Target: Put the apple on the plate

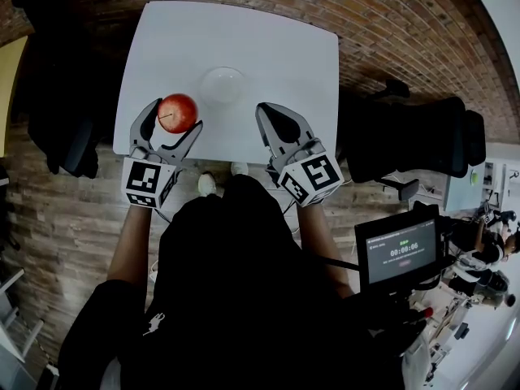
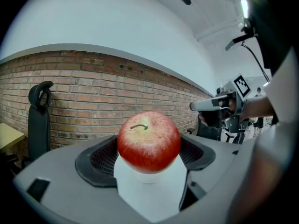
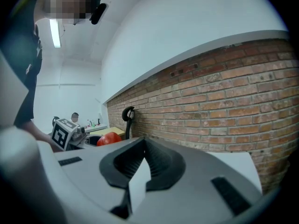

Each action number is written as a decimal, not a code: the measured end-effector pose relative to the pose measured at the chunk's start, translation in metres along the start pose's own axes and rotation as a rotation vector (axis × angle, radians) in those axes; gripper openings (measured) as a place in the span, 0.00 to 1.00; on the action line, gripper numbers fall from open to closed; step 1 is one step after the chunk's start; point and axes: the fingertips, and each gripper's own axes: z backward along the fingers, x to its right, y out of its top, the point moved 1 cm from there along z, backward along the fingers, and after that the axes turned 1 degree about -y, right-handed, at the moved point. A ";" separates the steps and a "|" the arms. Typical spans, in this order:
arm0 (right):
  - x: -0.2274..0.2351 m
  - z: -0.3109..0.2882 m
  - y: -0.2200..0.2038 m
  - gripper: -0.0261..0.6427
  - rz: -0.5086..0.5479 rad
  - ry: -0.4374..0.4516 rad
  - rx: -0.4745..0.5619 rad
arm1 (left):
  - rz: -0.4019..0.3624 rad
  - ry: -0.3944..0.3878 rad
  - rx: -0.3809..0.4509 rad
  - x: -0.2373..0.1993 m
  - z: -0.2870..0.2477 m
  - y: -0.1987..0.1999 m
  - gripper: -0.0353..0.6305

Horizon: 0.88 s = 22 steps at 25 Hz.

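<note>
A red apple (image 1: pixel 177 112) is at the front left of the white table (image 1: pixel 268 47), and my left gripper (image 1: pixel 176 114) is shut on it, one jaw on each side. In the left gripper view the apple (image 2: pixel 148 141) fills the gap between the black pads (image 2: pixel 99 158), stem up, with white table below it. A pale round plate (image 1: pixel 223 85) lies just right of and beyond the apple, with nothing on it. My right gripper (image 1: pixel 269 114) is over the table's front edge right of the plate, shut and holding nothing. The right gripper view shows its jaw tips (image 3: pixel 143 143) meeting, with the apple (image 3: pixel 110 138) far left.
A black office chair (image 1: pixel 422 136) stands right of the table and another dark seat (image 1: pixel 57 128) to its left. A small monitor (image 1: pixel 398 254) shows a timer at lower right. The floor (image 1: pixel 390 31) around is brick-patterned. The person's shoes (image 1: pixel 207 184) sit under the front edge.
</note>
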 end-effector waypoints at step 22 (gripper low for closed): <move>0.027 -0.022 0.000 0.05 0.001 0.105 -0.008 | -0.018 0.038 -0.057 0.015 -0.035 -0.015 0.66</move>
